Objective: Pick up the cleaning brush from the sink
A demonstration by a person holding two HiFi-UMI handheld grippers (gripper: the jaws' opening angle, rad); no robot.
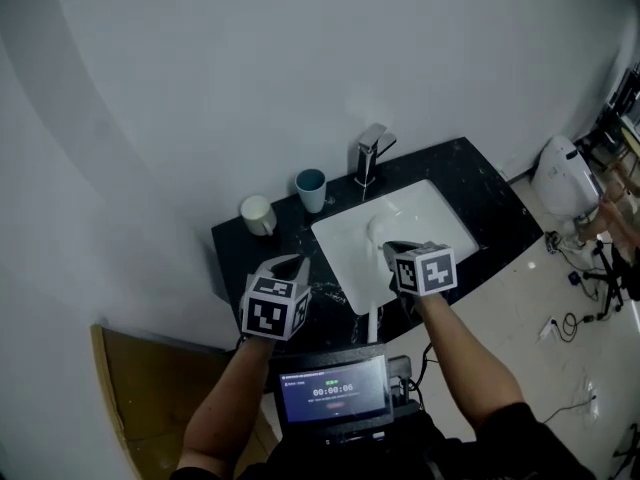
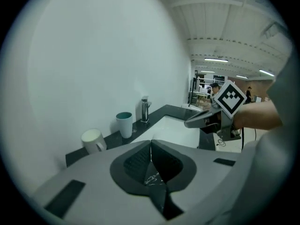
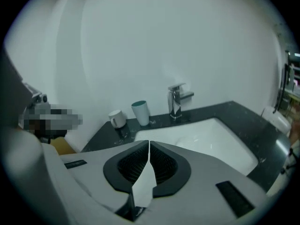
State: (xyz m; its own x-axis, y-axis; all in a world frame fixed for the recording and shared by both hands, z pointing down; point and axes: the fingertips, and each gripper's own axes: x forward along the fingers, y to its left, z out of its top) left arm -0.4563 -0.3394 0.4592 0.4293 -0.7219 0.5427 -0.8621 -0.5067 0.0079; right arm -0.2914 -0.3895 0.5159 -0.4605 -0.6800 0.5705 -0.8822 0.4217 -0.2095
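Black countertop is framing the sink where the pale cleaning brush is lying, while left gripper and right gripper, jaws together and empty, are hovering near, likely readying a reach.

In front of me a black speckled counter holds a sunken white sink, a chrome tap behind it, and a teal cup and white mug to its left.
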